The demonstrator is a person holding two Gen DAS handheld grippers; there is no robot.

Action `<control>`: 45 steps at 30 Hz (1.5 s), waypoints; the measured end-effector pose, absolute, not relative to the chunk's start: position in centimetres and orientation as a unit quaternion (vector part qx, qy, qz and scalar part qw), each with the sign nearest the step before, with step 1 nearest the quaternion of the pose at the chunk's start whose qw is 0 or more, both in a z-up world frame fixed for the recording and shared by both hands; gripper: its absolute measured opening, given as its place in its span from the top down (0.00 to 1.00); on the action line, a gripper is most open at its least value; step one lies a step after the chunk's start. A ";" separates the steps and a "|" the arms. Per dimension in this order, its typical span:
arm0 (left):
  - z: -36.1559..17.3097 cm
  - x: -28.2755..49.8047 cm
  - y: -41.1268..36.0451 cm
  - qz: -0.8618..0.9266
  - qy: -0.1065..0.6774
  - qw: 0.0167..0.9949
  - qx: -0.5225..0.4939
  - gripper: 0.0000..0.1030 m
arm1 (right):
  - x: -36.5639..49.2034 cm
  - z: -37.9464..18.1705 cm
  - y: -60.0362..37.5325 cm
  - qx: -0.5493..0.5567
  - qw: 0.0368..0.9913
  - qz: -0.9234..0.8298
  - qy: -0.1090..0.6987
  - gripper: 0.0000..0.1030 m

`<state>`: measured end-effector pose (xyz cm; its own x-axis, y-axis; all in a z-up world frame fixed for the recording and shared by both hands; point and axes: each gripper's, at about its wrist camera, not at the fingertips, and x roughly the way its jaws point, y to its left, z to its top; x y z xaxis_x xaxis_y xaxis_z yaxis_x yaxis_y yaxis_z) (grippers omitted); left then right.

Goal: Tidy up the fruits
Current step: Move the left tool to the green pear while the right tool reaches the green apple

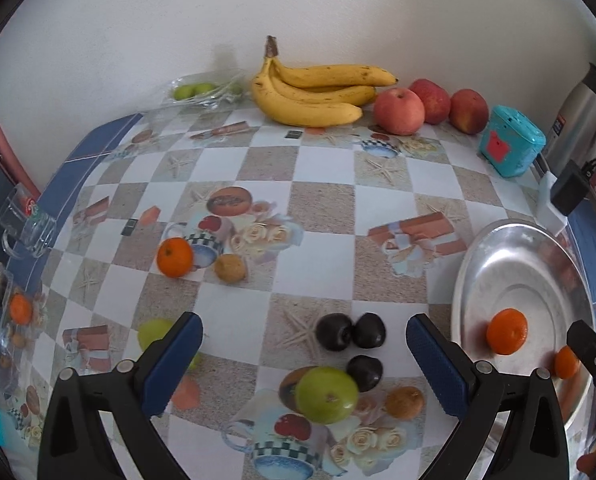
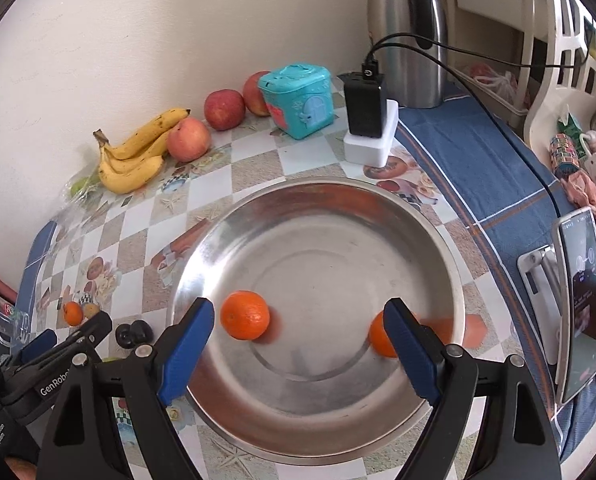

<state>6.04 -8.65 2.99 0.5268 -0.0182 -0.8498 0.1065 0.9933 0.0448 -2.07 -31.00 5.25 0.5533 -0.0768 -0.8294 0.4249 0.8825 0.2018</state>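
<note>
A steel plate (image 2: 322,208) holds two oranges, one at its left (image 2: 245,314) and one at its right (image 2: 381,339) partly behind my right finger. My right gripper (image 2: 298,332) is open and empty above the plate. My left gripper (image 1: 304,354) is open and empty over three dark plums (image 1: 334,332), a green apple (image 1: 327,395) and a small brown fruit (image 1: 404,401). The plate (image 1: 514,252) with an orange (image 1: 507,331) lies to its right. Another orange (image 1: 174,257) and a brown fruit (image 1: 229,267) lie further left.
Bananas (image 1: 314,92) and three red apples (image 1: 399,111) sit along the wall. A teal box (image 1: 512,140), a steel thermos (image 2: 406,32), a black charger on a white box (image 2: 368,120) and a phone on a stand (image 2: 580,300) stand at the right. A glass mug (image 1: 26,220) is at the left edge.
</note>
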 end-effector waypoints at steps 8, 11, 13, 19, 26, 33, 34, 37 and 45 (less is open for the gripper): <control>3.5 6.1 -6.6 -0.042 0.484 0.873 0.038 0.00 | -1.5 4.7 -29.9 0.167 0.859 -0.144 0.461 0.16; 3.7 6.1 -5.9 -0.034 0.485 0.873 0.041 0.00 | -1.2 4.7 -29.3 0.155 0.860 -0.144 0.464 0.16; 3.8 6.2 -5.4 -0.030 0.486 0.872 0.042 0.00 | -1.1 4.7 -28.9 0.143 0.860 -0.151 0.466 0.16; 4.6 6.4 -3.8 -0.040 0.480 0.876 0.031 0.00 | -0.8 5.3 -28.1 0.129 0.867 -0.164 0.453 0.16; 5.3 7.0 -1.7 -0.050 0.477 0.877 0.002 0.00 | 0.3 5.7 -25.6 0.120 0.876 -0.141 0.446 0.16; 5.9 7.5 0.7 -0.061 0.467 0.882 -0.025 0.04 | 1.6 6.4 -21.6 0.126 0.886 -0.096 0.436 0.16; 6.0 7.5 1.0 -0.062 0.467 0.882 -0.029 0.07 | 1.7 6.4 -21.1 0.124 0.887 -0.093 0.436 0.16; 6.0 7.7 1.9 -0.061 0.469 0.880 -0.039 0.08 | 2.2 6.5 -19.3 0.124 0.887 -0.076 0.439 0.16; 5.0 8.3 3.8 -0.057 0.492 0.867 -0.061 0.14 | 3.3 5.6 -15.8 0.129 0.874 -0.050 0.466 0.16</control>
